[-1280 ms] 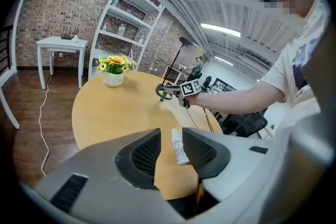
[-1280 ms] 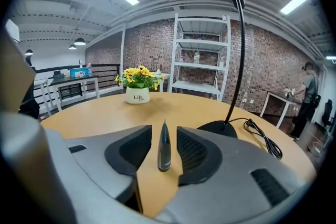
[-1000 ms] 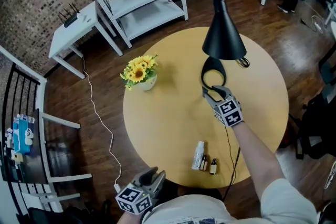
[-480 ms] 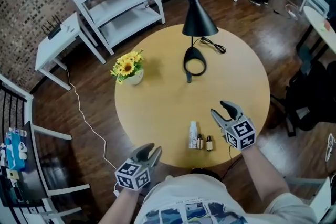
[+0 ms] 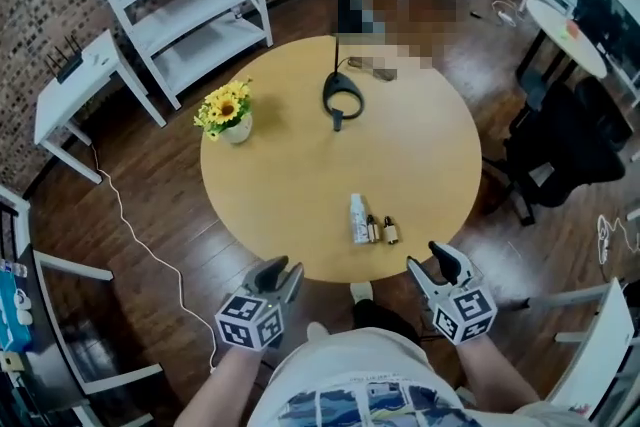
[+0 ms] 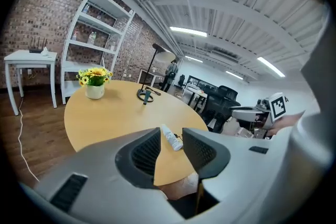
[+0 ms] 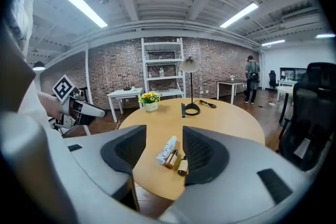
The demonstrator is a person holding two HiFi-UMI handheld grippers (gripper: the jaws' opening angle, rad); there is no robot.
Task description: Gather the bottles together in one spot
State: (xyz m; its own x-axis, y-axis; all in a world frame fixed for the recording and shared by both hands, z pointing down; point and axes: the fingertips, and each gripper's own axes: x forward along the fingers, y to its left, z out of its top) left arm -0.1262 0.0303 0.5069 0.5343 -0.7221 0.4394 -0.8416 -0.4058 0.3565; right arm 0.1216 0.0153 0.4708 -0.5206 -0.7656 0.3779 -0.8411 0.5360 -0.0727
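Head view: a white plastic bottle (image 5: 358,217) lies on its side on the round yellow wooden table (image 5: 290,175), close to the edge nearest the person. A small amber glass bottle (image 5: 372,230) lies just to the right of the white bottle, and a second amber bottle (image 5: 390,231) lies just beyond that one, the three forming one tight row.

Nearer the person than the white bottle and to its right, off the table and over the dark wood floor (image 5: 150,215), the right gripper (image 5: 428,260) points towards the table, tipped slightly down. Its jaws have just been opening and stand wide apart with nothing between them.

Nearer than the white bottle and to its left, the left gripper (image 5: 278,273) is held the same way off the table. Its jaws are released, a narrow gap between them, grasping nothing.

Far beyond the white bottle stands a black lamp base (image 5: 342,100). Beyond and left of it sits a white pot of sunflowers (image 5: 227,112).
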